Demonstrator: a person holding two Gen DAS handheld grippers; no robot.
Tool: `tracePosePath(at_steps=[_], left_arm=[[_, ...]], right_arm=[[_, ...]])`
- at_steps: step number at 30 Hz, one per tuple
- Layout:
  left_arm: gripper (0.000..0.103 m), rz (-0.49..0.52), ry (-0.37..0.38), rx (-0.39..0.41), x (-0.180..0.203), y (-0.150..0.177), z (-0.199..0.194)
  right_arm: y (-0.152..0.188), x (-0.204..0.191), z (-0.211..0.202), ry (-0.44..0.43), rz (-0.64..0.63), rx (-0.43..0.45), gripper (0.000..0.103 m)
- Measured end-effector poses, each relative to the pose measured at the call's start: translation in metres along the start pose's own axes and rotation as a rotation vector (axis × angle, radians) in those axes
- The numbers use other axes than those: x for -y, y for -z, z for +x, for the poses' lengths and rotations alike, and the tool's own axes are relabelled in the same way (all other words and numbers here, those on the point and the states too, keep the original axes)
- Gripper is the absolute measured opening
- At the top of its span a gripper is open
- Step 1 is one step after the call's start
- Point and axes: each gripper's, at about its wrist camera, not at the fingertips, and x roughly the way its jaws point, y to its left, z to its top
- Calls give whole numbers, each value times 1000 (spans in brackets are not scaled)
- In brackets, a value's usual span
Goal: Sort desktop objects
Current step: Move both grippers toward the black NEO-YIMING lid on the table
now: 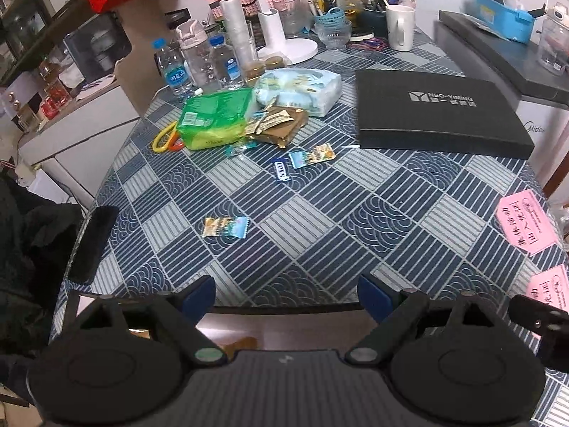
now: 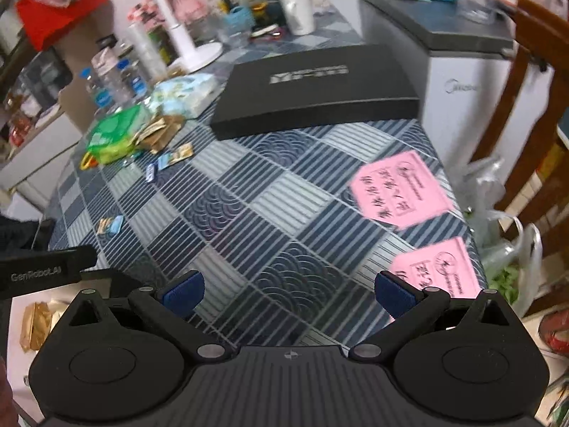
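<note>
Loose sweets lie on the blue patterned tablecloth (image 1: 320, 220): one candy wrapper (image 1: 224, 226) nearest me, a second (image 1: 312, 155) farther off, and a small dark blue sachet (image 1: 280, 169) beside it. Behind them sits a pile with a green packet (image 1: 213, 117), a brown pouch (image 1: 284, 126) and a pale blue tissue pack (image 1: 302, 89). A black flat box (image 1: 437, 112) lies to the right. My left gripper (image 1: 286, 293) hangs open at the table's near edge, holding nothing. In the right wrist view my right gripper (image 2: 290, 293) is open over the near table, with two pink notes (image 2: 402, 188) to its right.
Water bottles (image 1: 174, 67), a white lamp base (image 1: 288, 49), a white mug (image 1: 400, 26) and pen cups crowd the table's back. Yellow-handled scissors (image 1: 165, 138) lie left of the green packet. A black phone (image 1: 93, 243) rests at the left edge. A white fridge (image 2: 462, 82) stands right.
</note>
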Motion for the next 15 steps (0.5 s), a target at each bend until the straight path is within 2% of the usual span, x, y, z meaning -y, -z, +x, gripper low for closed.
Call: tracePosePath(at_steps=[5, 11, 15], left_arm=[[103, 4, 57, 1, 10, -1, -2], [103, 35, 94, 19, 32, -6, -6], [103, 64, 92, 29, 43, -10, -7]], right_arm=[[-7, -2, -9, 27, -3, 29, 103], [-12, 25, -13, 60, 63, 47, 103], [-15, 42, -16, 81, 106, 59, 103]])
